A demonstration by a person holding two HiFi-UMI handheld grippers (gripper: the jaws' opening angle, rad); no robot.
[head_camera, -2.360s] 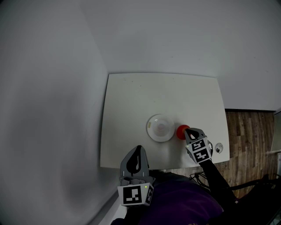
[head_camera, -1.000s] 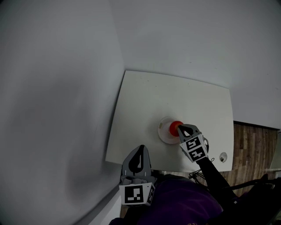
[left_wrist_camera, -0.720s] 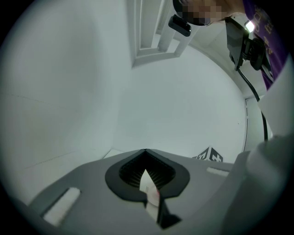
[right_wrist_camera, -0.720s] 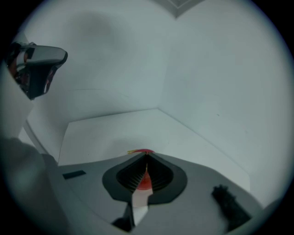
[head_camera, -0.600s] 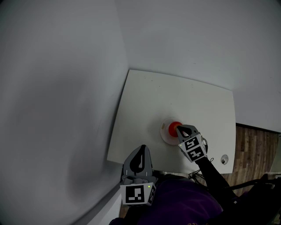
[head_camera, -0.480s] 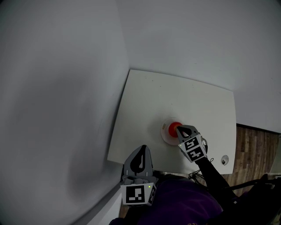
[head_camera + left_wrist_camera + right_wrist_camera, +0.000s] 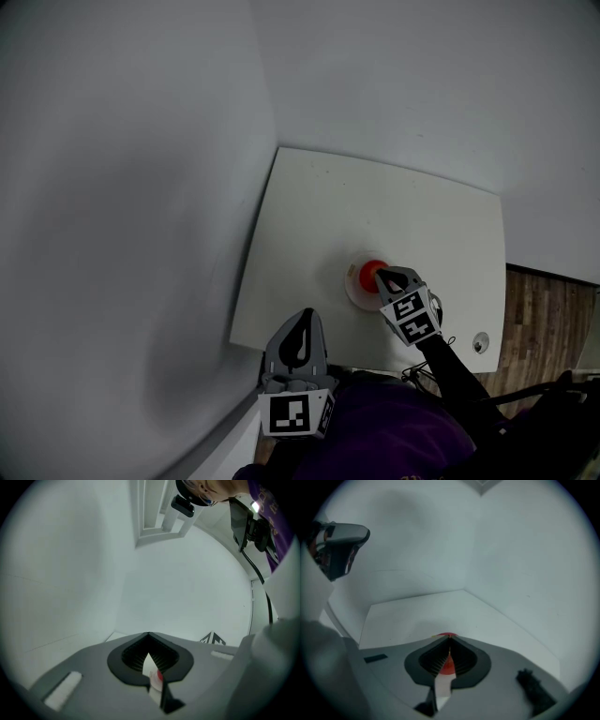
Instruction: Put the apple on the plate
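nearest, the left claw [image 7: 301,317] hangs in front of the person's purple garment [image 7: 394,436], tips pointing at the near edge of the white table [image 7: 375,206]. its own view [image 7: 148,634] shows the jaws pressed together with nothing between them. ahead of it and to its right, the right claw [image 7: 380,274] reaches over the table, jaws also pressed together at the tips [image 7: 449,638]. the red apple [image 7: 369,270] lies right under and just ahead of those tips, with red showing through the slit between the jaws [image 7: 448,667]. whether the tips touch it i cannot tell. the apple sits on the white plate [image 7: 352,291], whose bare rim shows left of the tips. behind this claw to its right, a small round object [image 7: 481,344] lies near the table corner.
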